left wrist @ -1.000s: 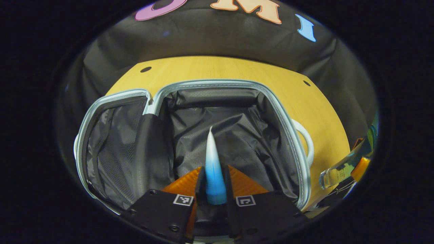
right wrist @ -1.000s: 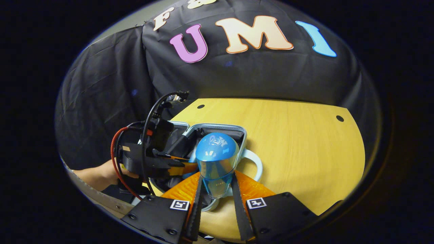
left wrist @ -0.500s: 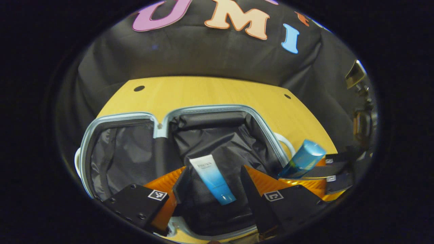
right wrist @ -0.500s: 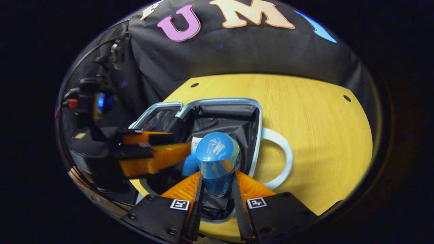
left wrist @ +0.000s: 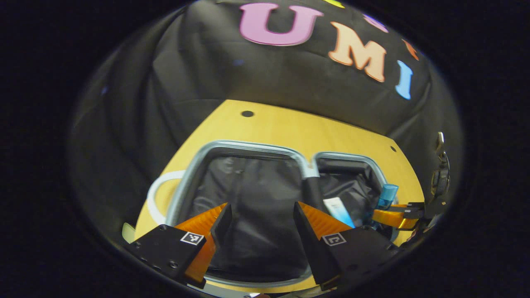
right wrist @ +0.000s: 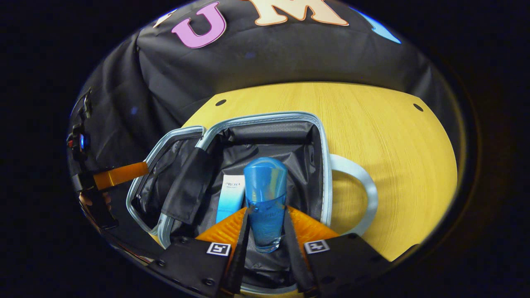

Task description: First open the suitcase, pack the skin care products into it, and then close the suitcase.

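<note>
Clamping the bottle [right wrist: 265, 198] low on its body above the open suitcase [right wrist: 319, 136], the right gripper [right wrist: 265, 244] gripped something likely hard, smooth, slippery; tube [right wrist: 230, 198] lay inside. Left gripper [left wrist: 260, 219] hung released.

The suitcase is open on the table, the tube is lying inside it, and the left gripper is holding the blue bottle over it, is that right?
Not quite: the right gripper, not the left, holds the blue bottle, as the right gripper view shows. The rest stands: the suitcase is open and the tube lies inside.
</note>
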Demonstrator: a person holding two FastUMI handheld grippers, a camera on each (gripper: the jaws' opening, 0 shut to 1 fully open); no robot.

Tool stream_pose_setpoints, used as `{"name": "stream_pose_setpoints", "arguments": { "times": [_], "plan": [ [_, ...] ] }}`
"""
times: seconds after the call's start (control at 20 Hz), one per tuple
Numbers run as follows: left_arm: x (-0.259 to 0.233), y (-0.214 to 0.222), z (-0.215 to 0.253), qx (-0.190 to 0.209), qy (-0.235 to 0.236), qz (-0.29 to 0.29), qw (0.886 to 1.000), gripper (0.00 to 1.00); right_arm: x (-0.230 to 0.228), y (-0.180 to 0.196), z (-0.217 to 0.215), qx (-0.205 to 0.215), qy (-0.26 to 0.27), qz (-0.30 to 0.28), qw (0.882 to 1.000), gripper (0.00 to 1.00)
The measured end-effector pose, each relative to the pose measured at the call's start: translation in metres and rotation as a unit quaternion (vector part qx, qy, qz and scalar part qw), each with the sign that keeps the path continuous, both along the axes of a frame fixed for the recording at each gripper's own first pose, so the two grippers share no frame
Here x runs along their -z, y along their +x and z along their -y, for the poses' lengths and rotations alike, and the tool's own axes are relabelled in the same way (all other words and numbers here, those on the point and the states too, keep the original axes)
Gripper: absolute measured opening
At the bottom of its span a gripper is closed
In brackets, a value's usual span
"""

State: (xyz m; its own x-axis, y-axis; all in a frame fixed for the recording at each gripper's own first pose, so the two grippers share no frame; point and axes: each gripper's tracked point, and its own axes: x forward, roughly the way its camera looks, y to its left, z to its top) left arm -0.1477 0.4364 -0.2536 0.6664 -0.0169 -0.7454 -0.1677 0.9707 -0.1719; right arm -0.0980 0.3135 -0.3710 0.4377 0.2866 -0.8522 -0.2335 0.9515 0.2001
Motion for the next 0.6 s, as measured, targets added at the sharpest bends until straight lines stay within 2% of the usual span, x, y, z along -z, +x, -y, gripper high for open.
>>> {"name": "stream_pose_setpoints", "arguments": {
  "times": [0.05,0.15,0.2,0.35,0.4,0.5,0.6],
  "plan": [
    [0.002,-0.002,-0.025,-0.02,0.007,-0.001,1.0,0.88,-0.008,0.005,-0.003,0.003,0.009,0.009,1.0,0.43],
    [0.005,-0.005,-0.068,-0.056,0.019,-0.003,0.998,0.88,-0.015,0.015,-0.002,0.011,0.008,0.033,0.999,0.68],
    [0.007,-0.006,-0.086,-0.071,0.025,-0.006,0.997,0.88,-0.022,0.018,-0.001,0.011,0.006,0.042,0.999,0.85],
    [0.018,-0.011,-0.128,-0.098,0.033,-0.021,0.994,0.88,-0.035,0.022,0.002,0.016,0.003,0.063,0.998,0.86],
    [0.024,-0.011,-0.137,-0.104,0.034,-0.025,0.994,0.88,-0.037,0.022,0.003,0.016,0.0,0.068,0.998,0.89],
    [0.035,-0.006,-0.149,-0.111,0.025,-0.031,0.993,0.91,-0.043,0.017,0.008,0.013,-0.008,0.076,0.997,0.89],
    [0.046,-0.005,-0.157,-0.122,0.015,-0.041,0.992,0.88,-0.048,0.014,0.011,0.01,-0.014,0.083,0.996,0.89]
  ]
}}
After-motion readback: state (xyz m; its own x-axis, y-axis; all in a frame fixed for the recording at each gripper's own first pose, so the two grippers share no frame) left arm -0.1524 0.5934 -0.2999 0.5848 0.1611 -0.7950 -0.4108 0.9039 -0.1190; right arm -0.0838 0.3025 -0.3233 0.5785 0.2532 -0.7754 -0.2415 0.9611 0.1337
